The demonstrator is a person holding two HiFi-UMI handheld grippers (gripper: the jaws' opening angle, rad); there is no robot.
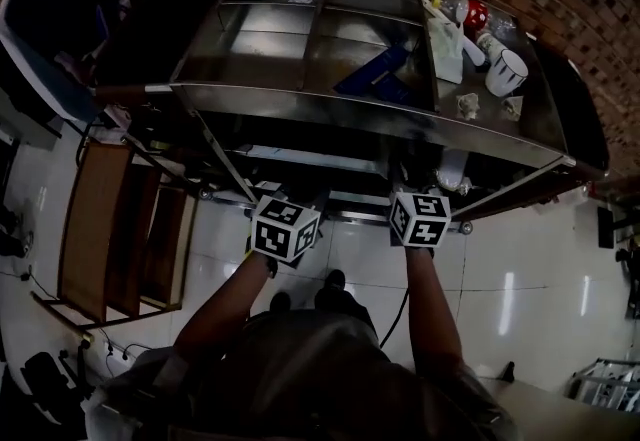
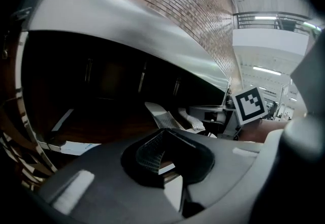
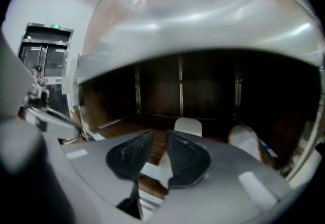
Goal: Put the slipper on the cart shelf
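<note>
Right gripper view: our right hand-held gripper (image 3: 158, 136) has its jaws apart and empty. The white slipper (image 3: 188, 126) lies on the cart shelf (image 3: 117, 127) straight ahead, apparently lengthwise away from us. Our left hand-held gripper (image 2: 162, 136), pads together, sits farther off.

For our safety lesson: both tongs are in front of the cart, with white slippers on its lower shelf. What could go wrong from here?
The cart's top rim hangs just above the open right tongs; a careless lift could strike it and shake the mug up there. The slipper lies close beyond those tongs; a forward nudge might shove it askew.
</note>
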